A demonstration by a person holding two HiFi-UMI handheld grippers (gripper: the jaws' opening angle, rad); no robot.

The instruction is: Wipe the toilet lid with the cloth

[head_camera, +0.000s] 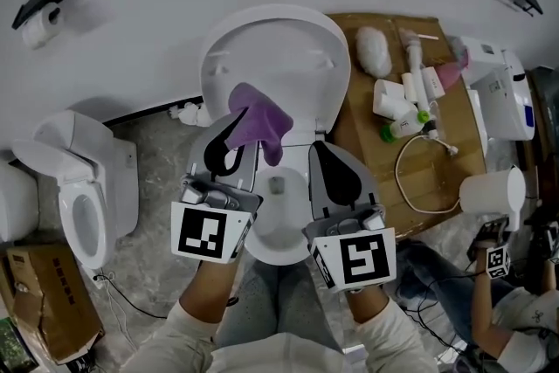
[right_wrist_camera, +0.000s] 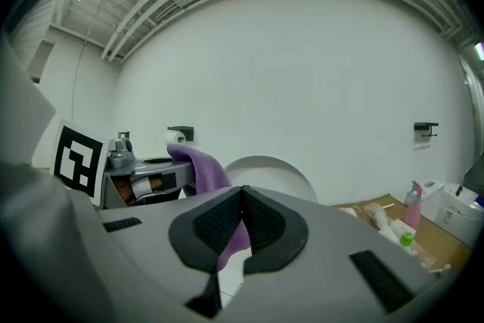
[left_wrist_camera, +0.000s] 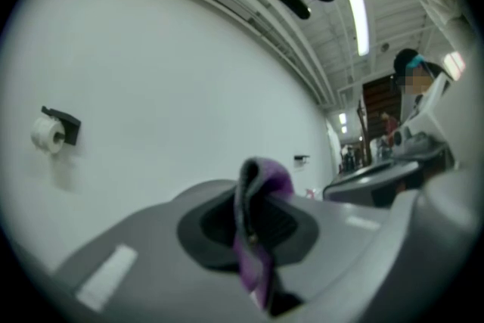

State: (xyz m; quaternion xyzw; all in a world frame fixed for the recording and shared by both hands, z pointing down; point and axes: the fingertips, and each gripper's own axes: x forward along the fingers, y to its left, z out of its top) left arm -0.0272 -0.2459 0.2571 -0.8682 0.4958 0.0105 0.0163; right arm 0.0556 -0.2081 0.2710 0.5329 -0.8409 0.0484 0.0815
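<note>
Two claws point forward side by side, roughly level. The left claw (head_camera: 227, 144) clamps the purple cloth (head_camera: 260, 120), which droops before the raised toilet lid (head_camera: 288, 39). The right claw (head_camera: 330, 166) is clenched empty above the toilet bowl (head_camera: 278, 236). Sleeved forearms (head_camera: 188, 326) run parallel.

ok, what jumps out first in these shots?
The purple cloth pinched between the fingers of the left gripper, hanging in front of the raised white toilet lid at the centre of the head view. Beside it the right gripper is shut and empty. To the right, a cardboard sheet is cluttered with bottles.
</note>
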